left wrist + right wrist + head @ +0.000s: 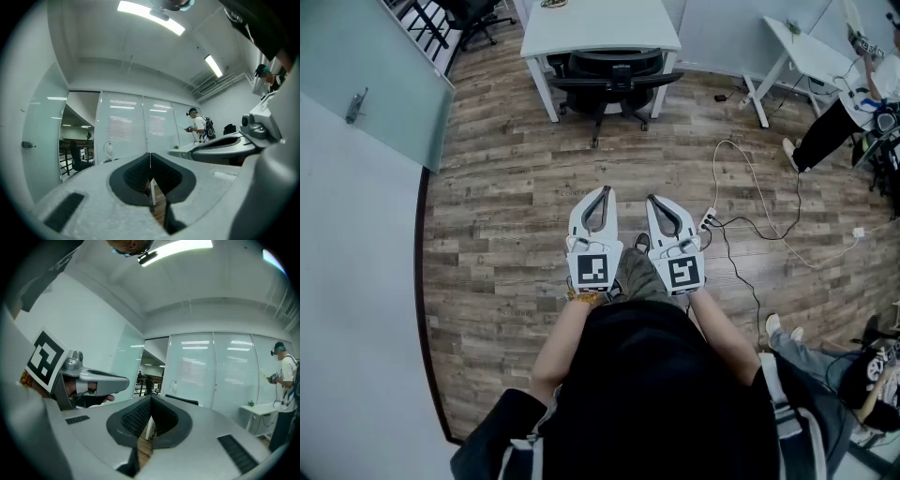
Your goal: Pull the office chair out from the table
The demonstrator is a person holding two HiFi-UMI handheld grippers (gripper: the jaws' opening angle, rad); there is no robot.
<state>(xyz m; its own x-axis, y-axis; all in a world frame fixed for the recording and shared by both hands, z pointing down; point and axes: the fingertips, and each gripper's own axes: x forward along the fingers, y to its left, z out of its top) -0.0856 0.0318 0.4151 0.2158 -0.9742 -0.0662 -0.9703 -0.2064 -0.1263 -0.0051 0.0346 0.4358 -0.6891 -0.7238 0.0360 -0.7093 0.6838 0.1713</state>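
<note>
Black office chair sits tucked under the white table. Well short of that table, the left gripper and right gripper point level, both clenched on nothing. Approach the table, part the jaws, grasp the backrest squarely, pull straight.

Brown wood-plank floor, frosted glass wall with a metal handle on the left, small white desk far right, white cable trailing over the floor at right, far glass partitions with blinds, ceiling strip light
</note>
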